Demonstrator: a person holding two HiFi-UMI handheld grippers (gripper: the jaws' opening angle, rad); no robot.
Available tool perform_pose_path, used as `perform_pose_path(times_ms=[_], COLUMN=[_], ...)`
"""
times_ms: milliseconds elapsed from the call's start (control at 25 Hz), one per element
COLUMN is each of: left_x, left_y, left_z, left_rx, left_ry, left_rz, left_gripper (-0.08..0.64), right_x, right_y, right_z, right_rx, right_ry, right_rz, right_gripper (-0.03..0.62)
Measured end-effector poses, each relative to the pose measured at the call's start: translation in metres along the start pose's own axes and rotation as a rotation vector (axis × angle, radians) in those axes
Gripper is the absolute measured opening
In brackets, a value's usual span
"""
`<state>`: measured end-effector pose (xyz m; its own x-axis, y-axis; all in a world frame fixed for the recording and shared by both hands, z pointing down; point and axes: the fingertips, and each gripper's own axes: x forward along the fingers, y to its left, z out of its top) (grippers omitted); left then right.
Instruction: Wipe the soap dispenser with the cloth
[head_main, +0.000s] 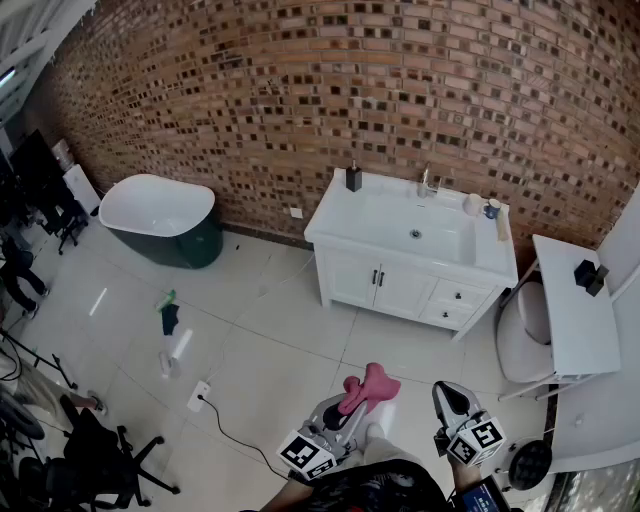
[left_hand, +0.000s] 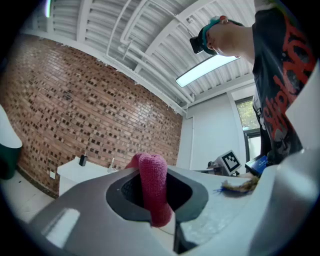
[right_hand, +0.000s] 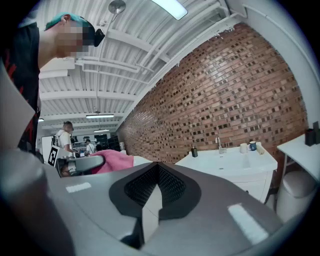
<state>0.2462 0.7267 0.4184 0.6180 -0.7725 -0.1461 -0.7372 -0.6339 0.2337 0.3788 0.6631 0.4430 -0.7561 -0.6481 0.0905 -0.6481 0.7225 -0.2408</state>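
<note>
Pink cloth (left_hand: 152, 182) pinched between jaws of left gripper (head_main: 351, 409), clamped tight on it. Fold stood up above jaw tips. In head view I saw bunched end flop forward past them. Right gripper (right_hand: 159, 192) jaws pressed fully together, empty. Both grippers low, close to my body, side by side, right one just beside cloth without touching it. Black soap dispenser (head_main: 353, 178) stood upright on back left corner of white vanity (head_main: 400, 290), close to brick wall (head_main: 300, 90). Dispenser well apart from both grippers, across tiled floor (head_main: 270, 350), ahead of left jaws.
</note>
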Motion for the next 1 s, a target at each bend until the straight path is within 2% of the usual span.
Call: perform_pose_path(times_ms=[160, 360, 560, 840, 1000], left_x=[0.012, 0.046, 0.107, 0.144, 0.147], left_y=[0.05, 0.114, 0.181, 0.247, 0.289], left_z=[-0.003, -0.006, 0.01, 0.026, 0.025], left_rx=[-0.014, -0.006, 0.038, 0.121, 0.092], left_ry=[-0.013, 0.003, 0.018, 0.076, 0.095], left_rz=[0.055, 0.088, 0.1, 0.178, 0.217], left_gripper=[0.051, 0.049, 0.051, 0.051, 0.051], right_x=[0.046, 0.116, 0.192, 0.274, 0.318], right_y=[-0.012, -0.045, -0.092, -0.128, -0.135], right_z=[-0.003, -0.005, 0.026, 0.043, 0.045], right_rx=[-0.02, -0.003, -0.008, 0.004, 0.006], right_ry=[0.016, 0.025, -0.018, -0.047, -0.025], right_rz=[0.02, 0.052, 0.069, 0.118, 0.139], right_gripper=[0.0, 0.0, 0.0, 0.0, 0.0])
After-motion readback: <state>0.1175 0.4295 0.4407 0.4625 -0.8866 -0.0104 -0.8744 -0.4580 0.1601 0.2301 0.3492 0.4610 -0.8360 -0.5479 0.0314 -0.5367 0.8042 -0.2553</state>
